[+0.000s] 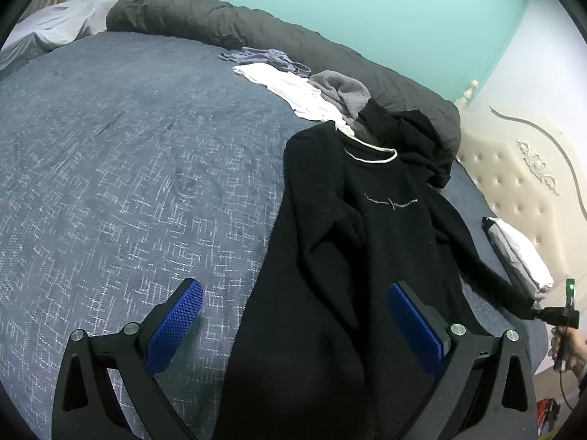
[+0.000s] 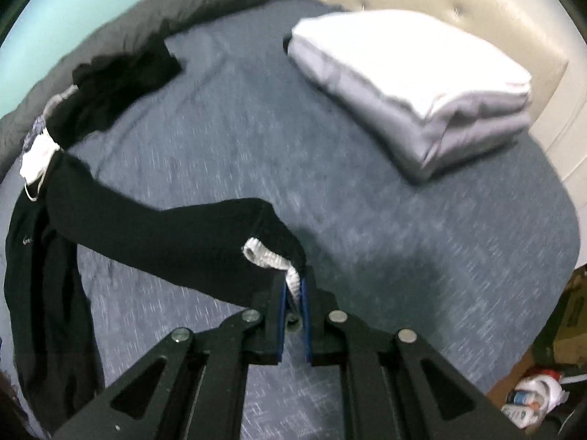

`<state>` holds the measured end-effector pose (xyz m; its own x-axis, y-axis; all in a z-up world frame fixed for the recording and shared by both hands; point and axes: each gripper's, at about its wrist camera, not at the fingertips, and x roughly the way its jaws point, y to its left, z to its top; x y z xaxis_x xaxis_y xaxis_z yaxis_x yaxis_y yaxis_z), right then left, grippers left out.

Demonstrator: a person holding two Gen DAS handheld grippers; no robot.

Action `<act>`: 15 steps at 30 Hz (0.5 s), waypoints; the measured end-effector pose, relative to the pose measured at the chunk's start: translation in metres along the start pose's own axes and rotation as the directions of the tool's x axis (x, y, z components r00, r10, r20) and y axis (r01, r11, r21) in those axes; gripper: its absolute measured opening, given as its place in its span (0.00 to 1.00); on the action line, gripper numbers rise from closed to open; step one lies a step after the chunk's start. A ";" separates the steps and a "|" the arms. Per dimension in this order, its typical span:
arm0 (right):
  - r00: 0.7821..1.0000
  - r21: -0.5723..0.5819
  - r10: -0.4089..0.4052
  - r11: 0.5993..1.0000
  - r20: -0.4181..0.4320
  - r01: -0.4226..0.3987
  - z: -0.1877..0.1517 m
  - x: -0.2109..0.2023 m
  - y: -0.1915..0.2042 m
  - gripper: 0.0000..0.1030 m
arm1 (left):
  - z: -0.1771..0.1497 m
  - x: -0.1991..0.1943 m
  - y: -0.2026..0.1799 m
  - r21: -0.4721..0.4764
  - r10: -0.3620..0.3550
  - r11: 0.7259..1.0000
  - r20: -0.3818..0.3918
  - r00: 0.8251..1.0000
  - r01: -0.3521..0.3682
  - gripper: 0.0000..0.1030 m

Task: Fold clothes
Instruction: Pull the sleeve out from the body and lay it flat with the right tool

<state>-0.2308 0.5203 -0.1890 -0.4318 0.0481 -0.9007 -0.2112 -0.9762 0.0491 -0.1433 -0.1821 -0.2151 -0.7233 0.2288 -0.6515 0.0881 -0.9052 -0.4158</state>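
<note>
Clenched on the white-ribbed cuff (image 2: 269,256) of the black sweatshirt (image 1: 352,256), my right jaws (image 2: 293,289) pinch the end of one sleeve (image 2: 154,242) and hold it out sideways from the body of the garment. My left jaws (image 1: 295,324) stand wide apart, released, one blue pad (image 1: 176,326) over the bare bed cover and the other over the sweatshirt's lower part, gripping nothing.

A thin pale line and a row of small pale capitals run across the chest; the letters are too small for me to read. The sweatshirt lies front up on the bed (image 1: 110,183), its long axis running from the hem near my left jaws to the white-edged neckline (image 1: 370,154) at the far end. The held sleeve stretches off toward the side with the headboard (image 1: 513,183).

Beyond the neckline lies a heap of other clothes (image 1: 330,99): black, grey, white and bluish pieces. The bed cover is dark blue with a pale woven fleck. A rolled dark grey duvet (image 1: 220,22) lies along the far edge, beneath a turquoise wall (image 1: 367,7). A folded white bundle (image 2: 414,84) sits near the cream tufted headboard.
</note>
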 end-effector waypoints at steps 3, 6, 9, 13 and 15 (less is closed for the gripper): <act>0.998 0.022 0.066 0.998 -0.008 -0.066 -0.006 0.002 0.002 0.08 | 0.000 0.001 0.000 0.005 0.001 1.000 -0.004 1.000 -0.001 1.00; 0.996 -0.004 0.084 0.996 -0.029 -0.084 -0.014 0.003 0.008 0.08 | -0.001 0.002 -0.001 0.007 0.000 1.000 -0.007 1.000 0.000 1.00; 0.995 -0.021 0.091 0.996 -0.034 -0.092 -0.021 0.000 0.009 0.08 | -0.001 0.002 -0.001 0.009 0.002 1.000 -0.005 1.000 -0.002 1.00; 0.996 0.040 0.093 0.995 0.004 -0.094 -0.026 -0.012 -0.006 0.10 | -0.001 0.001 -0.002 0.010 0.003 1.000 -0.005 1.000 -0.003 1.00; 0.995 0.085 0.097 0.991 0.039 -0.100 -0.027 -0.019 -0.016 0.19 | -0.001 0.001 -0.002 0.011 0.005 1.000 -0.004 1.000 -0.005 1.00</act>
<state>-0.1957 0.5295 -0.1842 -0.4839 -0.0385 -0.8743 -0.2409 -0.9546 0.1753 -0.1433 -0.1795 -0.2160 -0.7199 0.2262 -0.6562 0.0841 -0.9100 -0.4059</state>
